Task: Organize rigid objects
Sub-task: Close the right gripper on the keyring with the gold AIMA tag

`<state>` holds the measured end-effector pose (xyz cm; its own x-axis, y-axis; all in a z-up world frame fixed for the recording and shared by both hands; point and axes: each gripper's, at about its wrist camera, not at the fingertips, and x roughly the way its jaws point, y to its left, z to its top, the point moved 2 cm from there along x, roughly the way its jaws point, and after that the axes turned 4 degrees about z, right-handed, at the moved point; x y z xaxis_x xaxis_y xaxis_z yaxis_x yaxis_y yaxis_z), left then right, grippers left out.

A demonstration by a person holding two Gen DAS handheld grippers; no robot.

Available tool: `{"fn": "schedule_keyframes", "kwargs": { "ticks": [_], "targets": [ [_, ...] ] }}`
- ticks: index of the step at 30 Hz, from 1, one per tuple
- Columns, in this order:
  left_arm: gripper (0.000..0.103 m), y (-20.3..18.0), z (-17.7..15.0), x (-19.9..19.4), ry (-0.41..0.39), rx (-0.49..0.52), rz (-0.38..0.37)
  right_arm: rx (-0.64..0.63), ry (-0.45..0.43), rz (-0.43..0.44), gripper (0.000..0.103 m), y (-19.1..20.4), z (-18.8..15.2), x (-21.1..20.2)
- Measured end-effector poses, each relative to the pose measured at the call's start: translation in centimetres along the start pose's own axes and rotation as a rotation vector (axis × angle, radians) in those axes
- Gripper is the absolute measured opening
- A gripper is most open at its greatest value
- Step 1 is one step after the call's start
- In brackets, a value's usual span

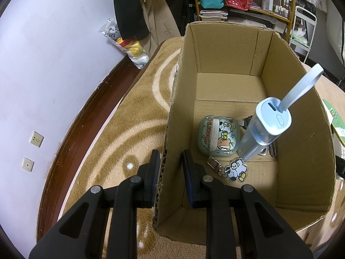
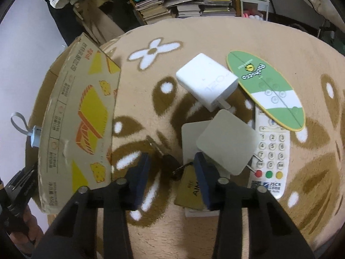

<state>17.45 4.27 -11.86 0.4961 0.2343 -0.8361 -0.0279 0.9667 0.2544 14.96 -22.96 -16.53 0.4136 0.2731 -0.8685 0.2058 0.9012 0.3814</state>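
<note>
An open cardboard box (image 1: 226, 24) stands on the rug. It holds a green cartoon earbud case (image 1: 217, 138), a dog keychain charm (image 1: 237, 169) and a clear blue bottle (image 1: 265, 129) leaning on the right wall. My left gripper (image 1: 170, 166) is open and straddles the box's left wall, one finger outside and one inside. In the right wrist view my right gripper (image 2: 172, 168) is open just above a black key fob (image 2: 170, 166) with a tan tag (image 2: 189, 185). The box's printed side (image 2: 82, 118) is on the left.
On the rug lie a white charger (image 2: 207, 82), a green oval card (image 2: 267, 90), a white remote (image 2: 271, 151) and two beige square pads (image 2: 226, 142). A hand (image 2: 28, 222) is at the lower left. Shelves with books and bags stand behind.
</note>
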Motion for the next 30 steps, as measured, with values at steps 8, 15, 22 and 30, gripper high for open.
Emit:
{"fn": "schedule_keyframes", "kwargs": {
  "ticks": [8,15,22,30],
  "targets": [
    [0.021,0.1,0.0,0.0,0.000,-0.004,0.000,0.000,0.022,-0.016,0.012,0.1,-0.2,0.0],
    [0.021,0.3,-0.2,0.0,0.001,-0.007,-0.002,0.010,0.028,-0.011,0.008,0.2,-0.3,0.2],
    [0.021,0.3,-0.2,0.0,0.001,-0.003,0.001,0.003,0.029,-0.035,0.017,0.5,-0.3,-0.1],
    [0.021,0.3,-0.2,0.0,0.002,-0.004,0.001,-0.013,0.062,-0.043,0.023,1.1,-0.8,-0.1]
  ]
}}
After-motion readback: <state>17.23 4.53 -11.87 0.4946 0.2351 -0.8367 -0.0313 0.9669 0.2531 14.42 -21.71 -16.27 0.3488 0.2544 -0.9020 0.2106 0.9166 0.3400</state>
